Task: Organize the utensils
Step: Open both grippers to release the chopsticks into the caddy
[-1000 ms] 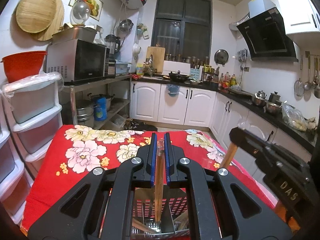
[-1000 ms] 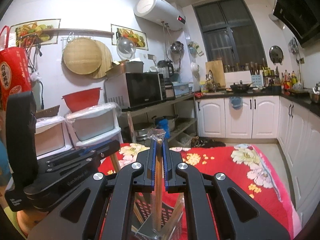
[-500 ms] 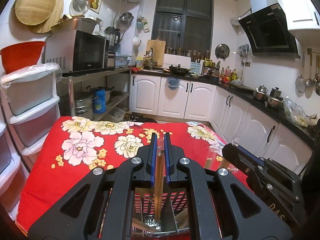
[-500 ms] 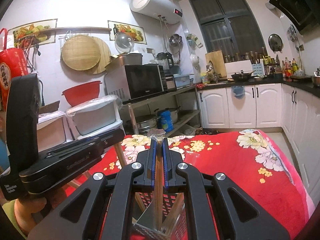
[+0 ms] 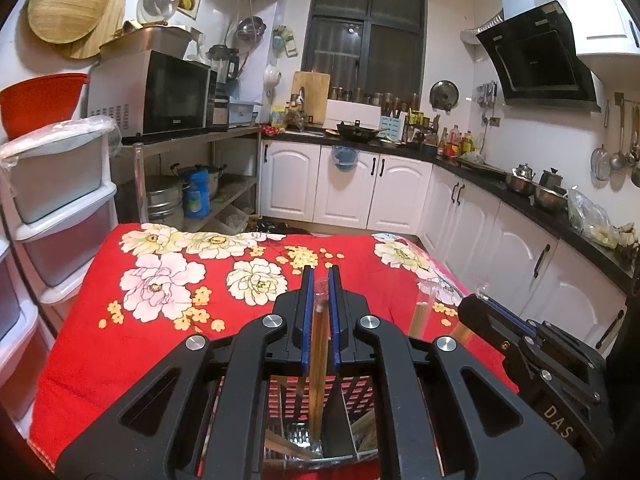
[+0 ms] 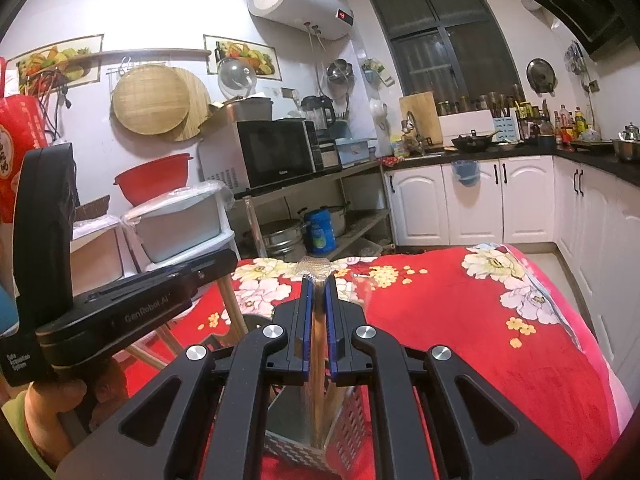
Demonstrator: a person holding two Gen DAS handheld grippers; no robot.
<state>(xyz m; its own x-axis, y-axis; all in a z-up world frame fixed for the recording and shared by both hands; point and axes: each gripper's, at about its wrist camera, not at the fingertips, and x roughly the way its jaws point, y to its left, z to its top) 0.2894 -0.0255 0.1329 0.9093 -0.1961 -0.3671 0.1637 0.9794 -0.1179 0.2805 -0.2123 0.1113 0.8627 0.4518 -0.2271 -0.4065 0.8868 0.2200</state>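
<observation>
My left gripper (image 5: 319, 276) is shut on a plastic-wrapped pair of wooden chopsticks (image 5: 318, 368). They stand upright with their lower end inside the perforated metal utensil holder (image 5: 304, 436) below. My right gripper (image 6: 316, 284) is shut on another wrapped pair of chopsticks (image 6: 317, 380), also upright with its lower end in the same holder (image 6: 352, 420). The right gripper shows at the right of the left wrist view (image 5: 532, 344). The left gripper shows at the left of the right wrist view (image 6: 132, 308). More wrapped chopsticks (image 5: 422, 312) stick up from the holder.
The holder stands on a table with a red floral cloth (image 5: 168, 280). Stacked plastic drawers (image 5: 56, 200) and a shelf with a microwave (image 5: 160, 92) stand to the left. White kitchen cabinets (image 5: 360, 192) run along the back and right.
Both grippers have moved down with their chopsticks, whose lower ends now sit deeper in the holder. Both views have tilted downward, showing more of the table.
</observation>
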